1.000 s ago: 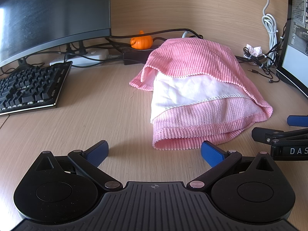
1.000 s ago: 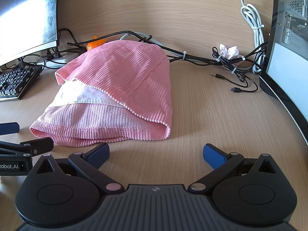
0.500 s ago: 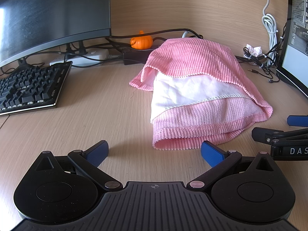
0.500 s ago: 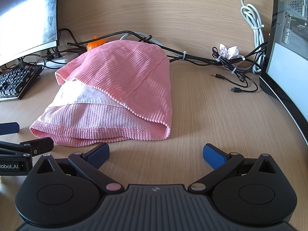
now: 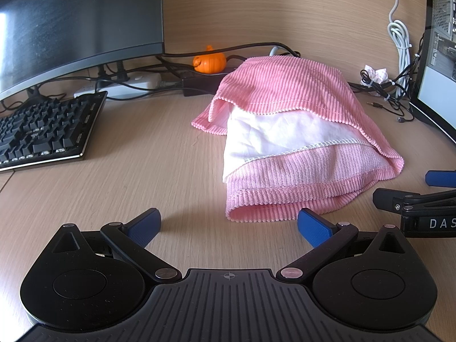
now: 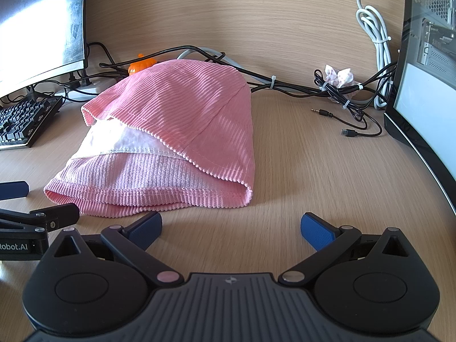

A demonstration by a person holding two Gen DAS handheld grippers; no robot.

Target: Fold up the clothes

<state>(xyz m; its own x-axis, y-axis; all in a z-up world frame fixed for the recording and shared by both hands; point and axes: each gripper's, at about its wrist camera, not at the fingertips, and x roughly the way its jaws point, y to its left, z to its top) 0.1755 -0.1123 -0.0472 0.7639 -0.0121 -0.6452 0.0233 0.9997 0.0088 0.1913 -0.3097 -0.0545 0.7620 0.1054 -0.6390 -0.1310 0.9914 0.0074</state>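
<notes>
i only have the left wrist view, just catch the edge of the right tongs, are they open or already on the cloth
observer: The right tongs are open with nothing between them, just short of the pink garment at its near hem.
operator: whats the garments right side like, hidden from here
observer: It is one smooth ribbed flank, closed down to the near right corner, with no white lining showing on that side.
operator: anything behind it over there
observer: A black cable with a white tie comes out from behind the garment and runs along the foot of the wall to the right.
</notes>
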